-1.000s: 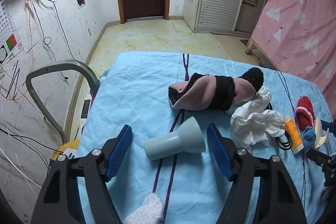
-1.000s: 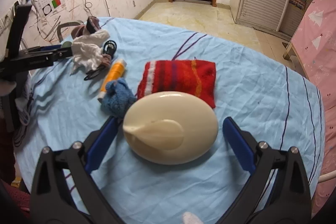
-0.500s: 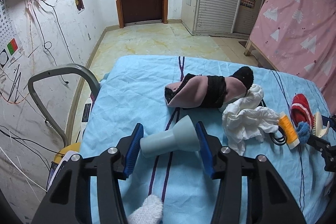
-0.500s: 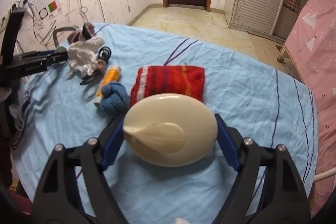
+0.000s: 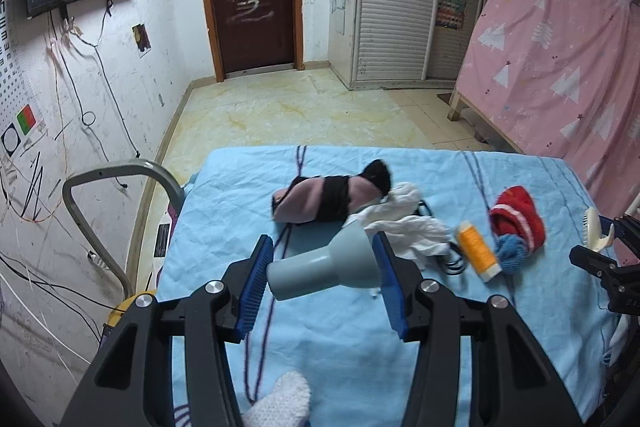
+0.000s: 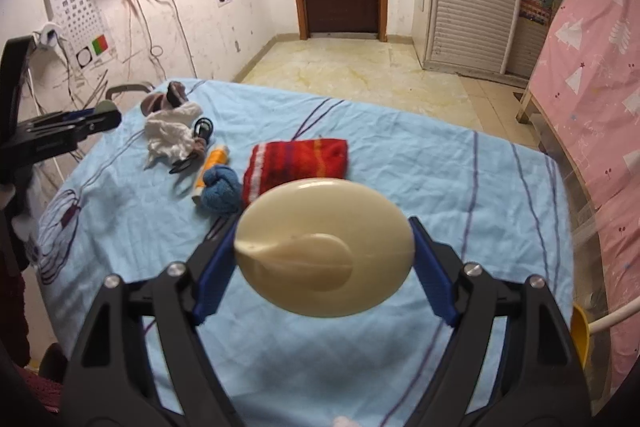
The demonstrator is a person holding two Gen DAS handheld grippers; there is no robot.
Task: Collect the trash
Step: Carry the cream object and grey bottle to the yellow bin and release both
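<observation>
Both grippers grip objects. Left gripper [image 5: 320,283] pinches a pale blue funnel-shaped nozzle [image 5: 326,265]. Right gripper [image 6: 320,263] clamps a cream oval brush [image 6: 324,247].

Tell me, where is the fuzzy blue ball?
In the right wrist view the fuzzy blue ball lies on the blue sheet, left of the red towel, beside the orange tube.

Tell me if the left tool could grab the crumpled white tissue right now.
Probably not yet. The left tool is shut on the pale blue funnel-shaped piece, so its jaws are occupied. The crumpled white tissue lies just beyond, uncovered on the blue sheet.
</observation>
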